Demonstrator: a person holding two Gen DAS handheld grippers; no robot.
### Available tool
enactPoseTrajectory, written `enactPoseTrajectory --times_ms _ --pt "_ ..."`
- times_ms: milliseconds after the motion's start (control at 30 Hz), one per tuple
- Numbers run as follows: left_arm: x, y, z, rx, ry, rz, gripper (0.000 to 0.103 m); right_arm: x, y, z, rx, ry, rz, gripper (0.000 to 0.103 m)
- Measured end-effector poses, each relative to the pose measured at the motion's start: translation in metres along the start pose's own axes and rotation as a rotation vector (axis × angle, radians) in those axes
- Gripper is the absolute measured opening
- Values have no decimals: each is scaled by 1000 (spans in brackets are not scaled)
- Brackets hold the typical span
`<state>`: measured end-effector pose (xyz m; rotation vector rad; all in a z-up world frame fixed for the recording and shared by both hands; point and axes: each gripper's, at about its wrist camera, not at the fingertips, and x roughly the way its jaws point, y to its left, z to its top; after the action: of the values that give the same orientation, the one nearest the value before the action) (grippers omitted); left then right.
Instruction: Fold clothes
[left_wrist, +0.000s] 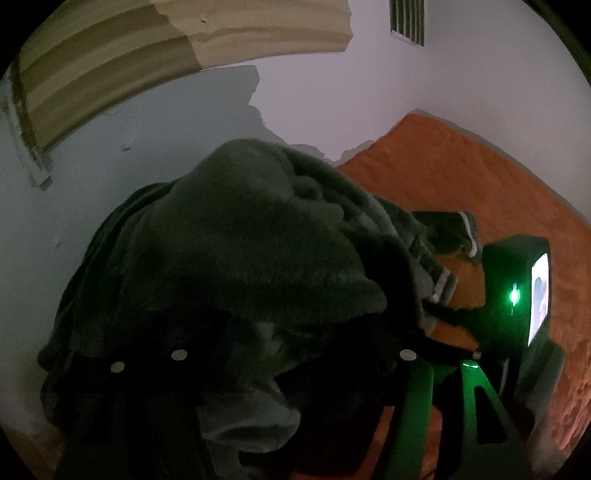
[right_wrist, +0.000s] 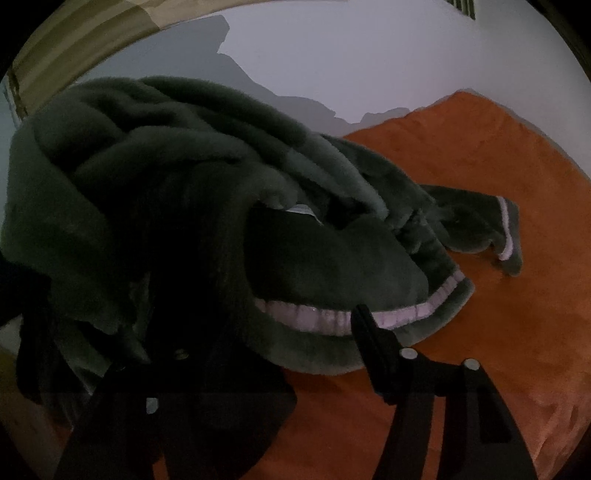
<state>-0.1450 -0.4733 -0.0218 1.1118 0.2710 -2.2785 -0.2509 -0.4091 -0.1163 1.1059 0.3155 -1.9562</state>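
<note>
**Fleece bundled up over the orange bed**

We are looking at a dim room: pale wall (right_wrist: 369, 55), a striped curtain (left_wrist: 110, 55) up top, and an orange bedspread (right_wrist: 480, 184) stretching off to the right. Draped right across both cameras is the dark green fleece garment (right_wrist: 184, 166), heaped and lifted on the left, trailing down onto the bedspread on the right. Its pale-striped hem (right_wrist: 332, 317) curls along the front edge, and a cuffed sleeve (right_wrist: 491, 229) lies flat on the orange cover further out.

Our left gripper (left_wrist: 258, 354) is buried under fleece; we cannot tell how its fingers stand. Our right gripper (right_wrist: 277, 354) has its right finger (right_wrist: 373, 343) touching the striped hem, the left one is lost under cloth, so its grip is unreadable too. From the left wrist view we also catch the right gripper's body, green light (left_wrist: 513, 295) glowing, just beside the fleece.
</note>
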Motion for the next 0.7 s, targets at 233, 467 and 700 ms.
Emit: enactPoseTrajectory --times_ms 233,467,700 --pt "10 -9 7 0 -7 24 3 -29 -5 -4 31 -105 -85 7" --pt "-7 -23 -6 76 -72 72 2 -81 -34 -14 124 -235 -173 6" --pt "-41 -37 -21 116 -108 11 2 -144 -59 -22 193 -397 -313 5"
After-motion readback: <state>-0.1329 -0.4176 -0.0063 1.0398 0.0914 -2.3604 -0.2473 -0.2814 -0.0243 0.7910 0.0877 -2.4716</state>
